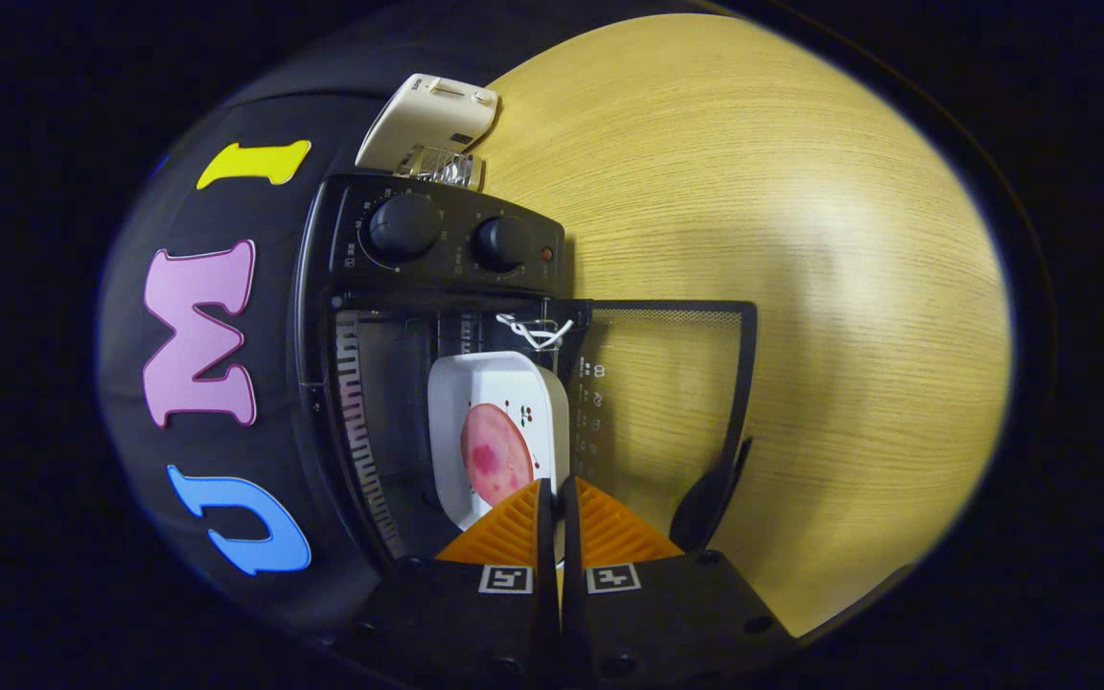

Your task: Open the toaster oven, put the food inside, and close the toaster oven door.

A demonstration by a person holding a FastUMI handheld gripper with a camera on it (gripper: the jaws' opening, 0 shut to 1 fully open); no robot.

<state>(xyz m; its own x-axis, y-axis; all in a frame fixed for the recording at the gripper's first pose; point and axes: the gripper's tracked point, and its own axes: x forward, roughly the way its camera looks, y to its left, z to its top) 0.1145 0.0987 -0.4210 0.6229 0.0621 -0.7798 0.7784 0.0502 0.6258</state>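
Rolled view along the tool (554, 494), whose two fingers stand almost together, pinching the near rim of a white rounded-square plate (485, 402) that carries a round pink slice of food (496, 453). The plate is held by its edge, a grip that appears chosen so the fingers stay clear of the food and the dish can be slid forward flat. Plate and food already lie within the dark cavity of the black toaster oven (341, 287), beside the ribbed heating element (357, 422) on one inner wall. The oven's glass door (667, 383), printed with small white markings, hangs fully open away from the cavity, and the pale wood-grain worktop (782, 240) shows through its pane; its dark handle (715, 489) projects at the far edge of the door. Two round black knobs (451, 235) sit on the control panel next to the cavity. A cream-coloured appliance (427, 120) stands behind the oven. By judgement, insertion is nearly complete: release of the plate and closing of the door remain, and the door handle lies close beside the tool for that step.
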